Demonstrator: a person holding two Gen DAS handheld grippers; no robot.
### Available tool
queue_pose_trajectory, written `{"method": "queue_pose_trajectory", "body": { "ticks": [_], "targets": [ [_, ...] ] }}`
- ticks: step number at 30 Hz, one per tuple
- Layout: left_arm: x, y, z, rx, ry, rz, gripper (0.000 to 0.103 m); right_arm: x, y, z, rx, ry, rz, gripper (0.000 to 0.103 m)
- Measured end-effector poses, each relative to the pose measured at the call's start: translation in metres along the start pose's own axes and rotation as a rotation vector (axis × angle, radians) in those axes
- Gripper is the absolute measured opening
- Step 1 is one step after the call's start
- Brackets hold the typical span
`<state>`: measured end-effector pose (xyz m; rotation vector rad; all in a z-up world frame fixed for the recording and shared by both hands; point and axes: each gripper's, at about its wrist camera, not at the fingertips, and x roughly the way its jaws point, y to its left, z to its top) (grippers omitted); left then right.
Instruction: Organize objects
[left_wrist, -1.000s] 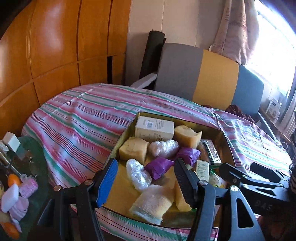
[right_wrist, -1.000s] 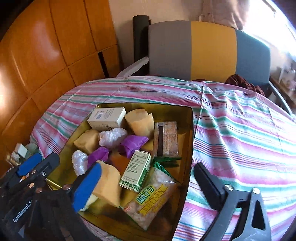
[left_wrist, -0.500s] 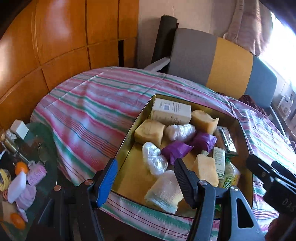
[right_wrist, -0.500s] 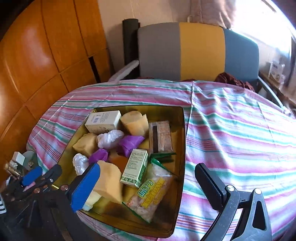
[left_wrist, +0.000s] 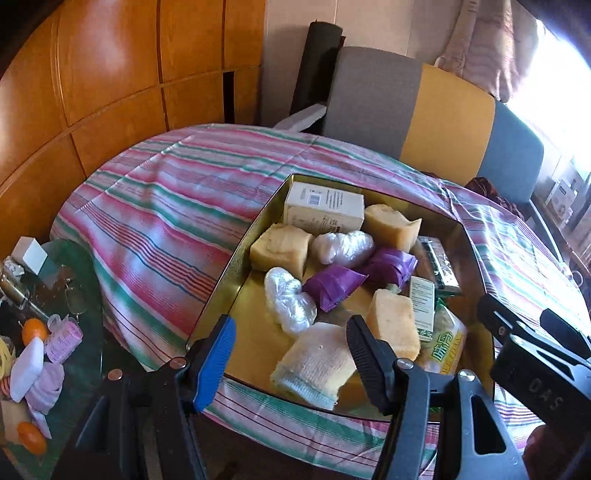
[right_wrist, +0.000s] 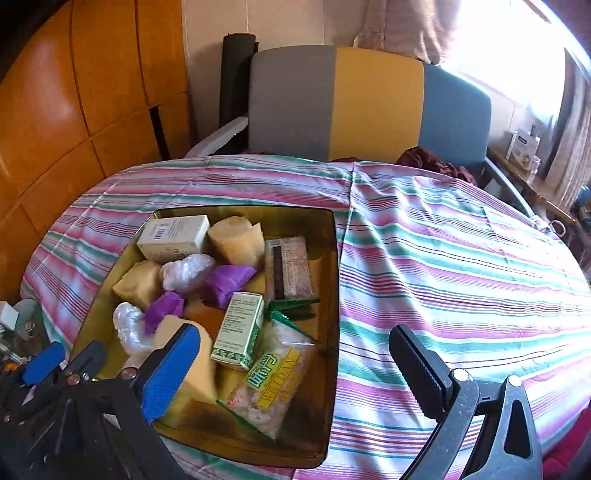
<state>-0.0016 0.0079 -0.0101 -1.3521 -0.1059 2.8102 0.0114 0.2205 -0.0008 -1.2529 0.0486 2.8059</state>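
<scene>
A gold tray (left_wrist: 236, 273) on the striped tablecloth holds a white box (left_wrist: 325, 210), tan blocks (left_wrist: 280, 251), clear-wrapped lumps (left_wrist: 288, 299), purple packets (left_wrist: 336, 284), a green-white carton (right_wrist: 240, 328), a cracker packet (right_wrist: 290, 267) and a snack bag (right_wrist: 273, 384). My left gripper (left_wrist: 291, 356) hovers open over the tray's near edge, above a cloth-wrapped block (left_wrist: 314, 365), with nothing between its pads. Open wide, my right gripper (right_wrist: 293, 369) hangs above the snack bag and the tray's right rim (right_wrist: 334, 295). Neither touches anything.
A grey, yellow and blue chair (right_wrist: 332, 99) stands behind the table, with wood panelling (left_wrist: 92, 74) to the left. A low glass side table (left_wrist: 55, 295) at lower left carries oranges and pink items. Bare striped cloth (right_wrist: 461, 277) spreads right of the tray.
Both views have tipped slightly, so the tray sits a little higher in the left view. The tray's contents have not moved, and both jaws keep the same width.
</scene>
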Motion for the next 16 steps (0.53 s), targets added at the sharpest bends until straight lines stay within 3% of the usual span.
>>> {"method": "queue_pose_trajectory", "body": {
  "ticks": [7,16],
  "targets": [
    [-0.0039,0.0000,0.0017,-0.007,-0.007,-0.036,0.063,-0.0036,0.0007,0.0006,0.001,-0.017,0.006,0.103],
    [-0.0034,-0.0026,-0.0011,0.007,-0.024,-0.005,0.060,0.0020,0.0001,-0.0023,0.015,0.006,0.019,0.103]
  ]
}}
